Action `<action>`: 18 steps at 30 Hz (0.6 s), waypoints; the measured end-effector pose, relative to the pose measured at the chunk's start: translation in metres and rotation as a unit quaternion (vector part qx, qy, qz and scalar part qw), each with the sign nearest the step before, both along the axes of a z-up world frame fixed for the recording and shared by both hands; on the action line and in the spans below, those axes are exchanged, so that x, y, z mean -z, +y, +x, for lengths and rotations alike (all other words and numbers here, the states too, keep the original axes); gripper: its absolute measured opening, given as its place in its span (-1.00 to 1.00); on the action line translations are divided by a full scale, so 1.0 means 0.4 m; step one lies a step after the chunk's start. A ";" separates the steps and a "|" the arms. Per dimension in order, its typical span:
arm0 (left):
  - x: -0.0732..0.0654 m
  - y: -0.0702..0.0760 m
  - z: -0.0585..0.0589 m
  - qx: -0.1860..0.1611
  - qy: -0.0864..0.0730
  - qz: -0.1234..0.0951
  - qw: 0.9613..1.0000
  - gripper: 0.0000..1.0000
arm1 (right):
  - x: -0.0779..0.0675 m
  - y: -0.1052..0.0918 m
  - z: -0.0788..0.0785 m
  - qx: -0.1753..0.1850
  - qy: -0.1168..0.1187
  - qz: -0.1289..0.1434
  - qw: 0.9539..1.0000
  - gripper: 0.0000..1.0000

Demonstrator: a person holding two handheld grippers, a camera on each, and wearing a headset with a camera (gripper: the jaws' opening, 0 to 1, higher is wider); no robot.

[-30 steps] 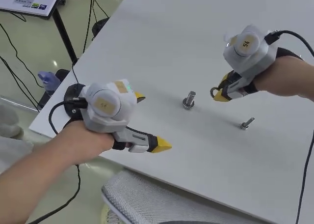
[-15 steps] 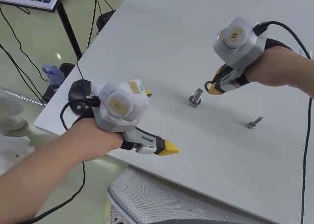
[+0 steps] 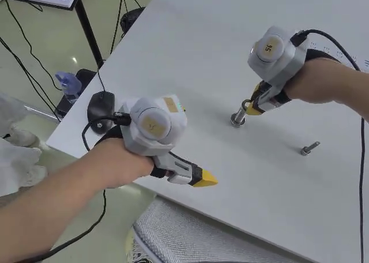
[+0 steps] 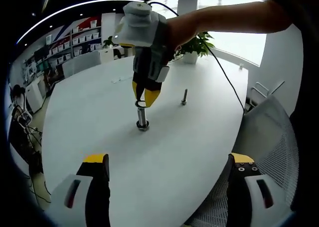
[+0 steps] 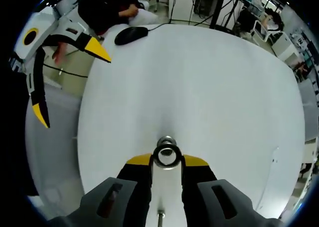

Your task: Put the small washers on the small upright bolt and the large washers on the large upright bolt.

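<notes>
The large bolt stands upright on the white table, with the small bolt off to its right. My right gripper is shut on a metal washer and holds it just over the top of the large bolt. In the left gripper view the washer hangs right above that bolt, and the small bolt stands behind. My left gripper hovers open and empty at the table's near edge, its yellow tips wide apart.
A black computer mouse lies near the table's left edge. A grey mesh chair sits below the near edge. Cables and a monitor stand are on the floor to the left.
My right gripper has carried the washer leftward from beside the large bolt to just above it. The left gripper has stayed open near the table edge; the camera has shifted.
</notes>
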State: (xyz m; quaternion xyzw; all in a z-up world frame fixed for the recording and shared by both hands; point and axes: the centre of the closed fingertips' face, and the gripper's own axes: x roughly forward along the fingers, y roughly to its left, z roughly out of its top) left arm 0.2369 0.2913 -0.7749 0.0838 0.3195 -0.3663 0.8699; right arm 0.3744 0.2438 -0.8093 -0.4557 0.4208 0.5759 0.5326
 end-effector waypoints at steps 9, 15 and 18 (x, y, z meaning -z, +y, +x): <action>0.005 -0.006 -0.003 0.003 0.006 -0.007 1.000 0.93 | 0.006 0.010 -0.006 -0.008 0.002 -0.007 1.000 -0.57; 0.005 -0.003 -0.004 0.001 0.007 -0.008 1.000 0.90 | 0.017 0.007 -0.008 -0.018 -0.002 -0.019 1.000 -0.57; 0.004 0.000 -0.002 -0.001 0.007 -0.010 1.000 0.89 | 0.018 0.004 -0.007 -0.019 -0.003 -0.022 1.000 -0.57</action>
